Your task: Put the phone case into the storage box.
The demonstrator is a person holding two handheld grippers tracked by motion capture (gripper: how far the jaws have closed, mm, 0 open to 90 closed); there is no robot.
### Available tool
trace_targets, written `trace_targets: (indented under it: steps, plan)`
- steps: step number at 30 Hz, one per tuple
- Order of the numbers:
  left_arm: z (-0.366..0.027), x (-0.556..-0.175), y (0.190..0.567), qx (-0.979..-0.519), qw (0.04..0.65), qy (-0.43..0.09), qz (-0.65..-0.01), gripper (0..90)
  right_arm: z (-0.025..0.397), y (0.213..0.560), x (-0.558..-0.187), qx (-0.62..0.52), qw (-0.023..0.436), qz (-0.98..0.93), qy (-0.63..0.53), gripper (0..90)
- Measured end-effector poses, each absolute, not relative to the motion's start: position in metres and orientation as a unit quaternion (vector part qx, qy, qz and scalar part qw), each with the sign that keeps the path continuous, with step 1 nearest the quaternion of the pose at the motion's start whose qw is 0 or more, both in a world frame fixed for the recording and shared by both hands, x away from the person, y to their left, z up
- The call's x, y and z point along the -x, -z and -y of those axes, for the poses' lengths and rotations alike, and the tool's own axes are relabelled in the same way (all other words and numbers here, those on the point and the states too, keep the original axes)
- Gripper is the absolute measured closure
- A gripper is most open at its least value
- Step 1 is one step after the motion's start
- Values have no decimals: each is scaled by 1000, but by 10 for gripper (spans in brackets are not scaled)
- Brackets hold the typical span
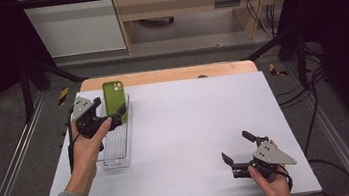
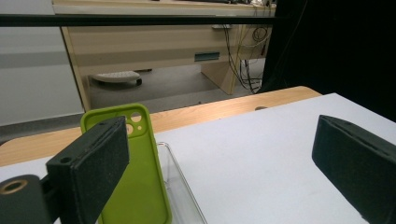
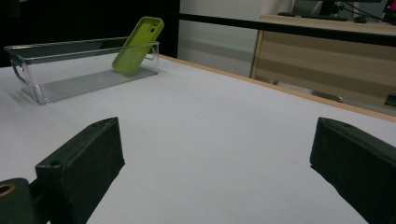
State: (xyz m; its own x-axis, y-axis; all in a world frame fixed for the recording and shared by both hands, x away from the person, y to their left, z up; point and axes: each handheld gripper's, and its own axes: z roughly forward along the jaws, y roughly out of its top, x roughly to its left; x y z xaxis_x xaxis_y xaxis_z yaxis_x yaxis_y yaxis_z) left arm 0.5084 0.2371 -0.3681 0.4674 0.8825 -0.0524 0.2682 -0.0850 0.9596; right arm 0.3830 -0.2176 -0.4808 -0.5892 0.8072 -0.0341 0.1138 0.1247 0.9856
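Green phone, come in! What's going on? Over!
Both grippers open: left gripper, right gripper. Green phone leaning in clear bin. Nothing in the way.

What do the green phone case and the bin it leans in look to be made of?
Green phone case: likely silicone or soft plastic; matte, even colour, rounded edges, no glare. Bin: clear rigid plastic, probably acrylic; see-through walls, ribbed floor, glossy rim. The left gripper is open beside the case.

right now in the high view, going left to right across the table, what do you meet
left tongs → green phone leaning in the clear bin → bare white table → right tongs
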Motion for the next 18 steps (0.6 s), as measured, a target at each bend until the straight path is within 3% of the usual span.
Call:
trace_targets:
  steps: [18]
  plan:
    - [-233,-488,368,-688,527,-283,-410,36,218,481,-383,-336,311,-685,-567,25]
